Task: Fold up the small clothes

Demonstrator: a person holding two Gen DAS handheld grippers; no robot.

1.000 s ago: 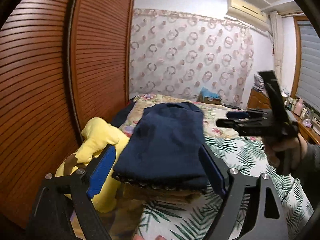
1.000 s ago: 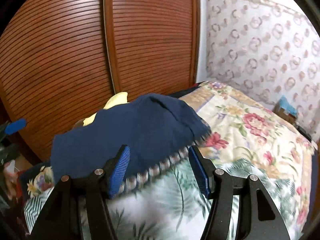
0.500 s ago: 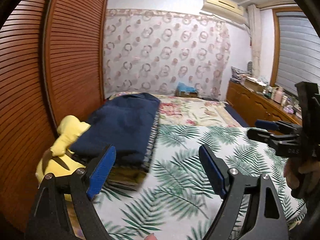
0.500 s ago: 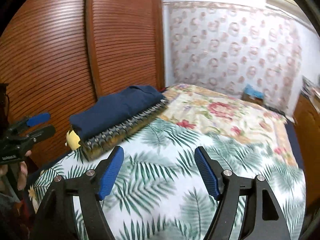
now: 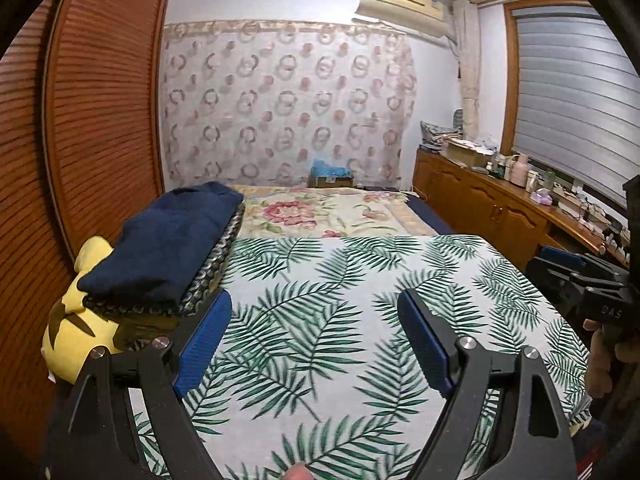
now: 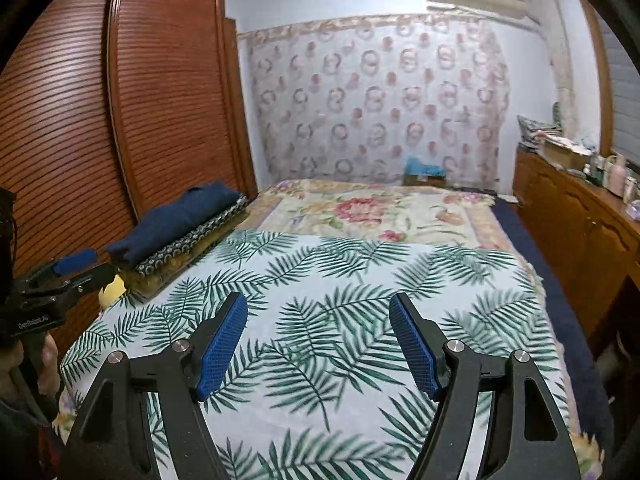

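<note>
A folded navy garment [image 5: 168, 240] [image 6: 180, 216] tops a small stack at the bed's left edge, over a folded dark patterned cloth [image 5: 218, 258] [image 6: 192, 240]. My left gripper [image 5: 314, 304] hangs open above the leaf-print sheet [image 5: 320, 264], right of the stack, with nothing between its blue pads. My right gripper [image 6: 318, 304] is open too, over the sheet's [image 6: 340, 272] middle, and holds nothing. Each gripper shows in the other's view: the right one [image 5: 548, 268] at the far right, the left one [image 6: 96, 268] at the far left near the stack.
A yellow plush toy [image 5: 68, 332] [image 6: 112, 290] lies under the stack's near end, against the slatted wooden wardrobe [image 5: 100, 120]. A floral blanket [image 5: 320, 212] covers the far bed. A cardboard box [image 5: 330, 178] sits at its head. A cluttered wooden cabinet [image 5: 500, 208] runs along the right.
Both grippers have drawn back and swung right, away from the navy garment, which now rests on the stack. The right jaws stand wider than a second ago.
</note>
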